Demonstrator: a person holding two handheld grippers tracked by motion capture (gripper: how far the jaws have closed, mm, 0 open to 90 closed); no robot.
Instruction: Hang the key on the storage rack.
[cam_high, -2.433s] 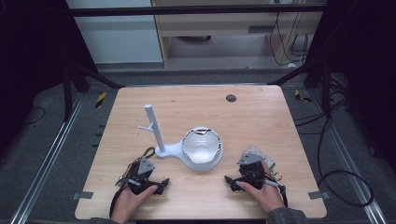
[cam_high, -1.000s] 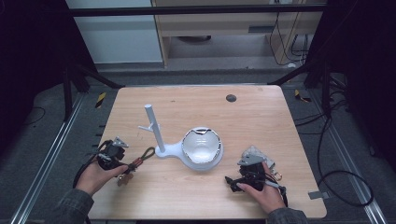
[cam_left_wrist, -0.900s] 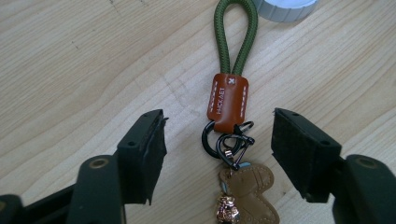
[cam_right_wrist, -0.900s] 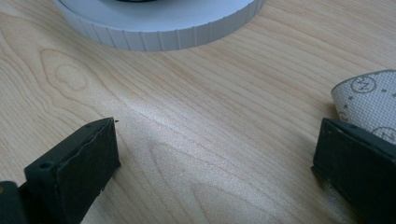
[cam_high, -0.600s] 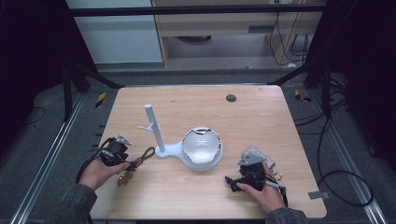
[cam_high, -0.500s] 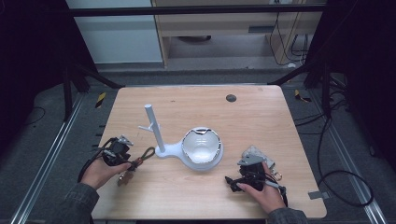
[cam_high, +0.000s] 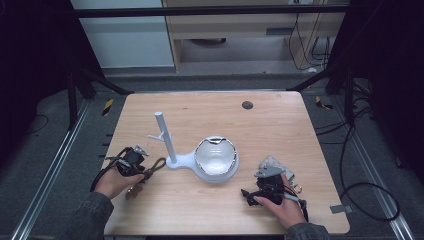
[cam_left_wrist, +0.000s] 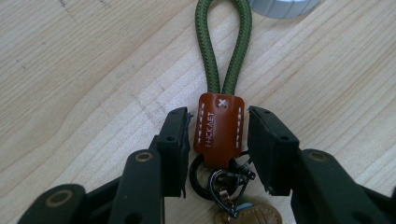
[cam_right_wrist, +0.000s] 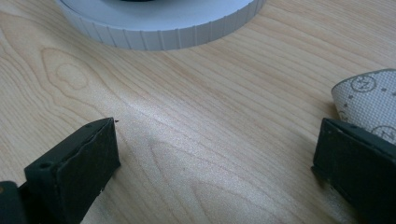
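Note:
A keychain lies on the wooden table: a green cord loop (cam_left_wrist: 224, 51), a brown leather tab (cam_left_wrist: 218, 128) and metal clips (cam_left_wrist: 224, 182). My left gripper (cam_left_wrist: 218, 126) straddles the tab. Its jaws have just been closing, and a thin gap still shows on each side of the tab. From above, the left gripper (cam_high: 145, 167) sits left of the white stand, the cord loop (cam_high: 159, 163) poking out toward the stand's base. My right gripper (cam_high: 248, 194) rests near the front right, jaws wide open over bare wood (cam_right_wrist: 215, 149).
A white stand with an upright post (cam_high: 165, 136) and a round dish (cam_high: 216, 159) stands mid-table; its ribbed rim (cam_right_wrist: 163, 35) lies ahead of the right gripper. A patterned grey cloth (cam_right_wrist: 369, 100) lies by the right jaw. A dark hole (cam_high: 247, 105) marks the far side.
The left hand swung out from the front edge to the left, then crept right onto the keychain. The right hand has stayed put.

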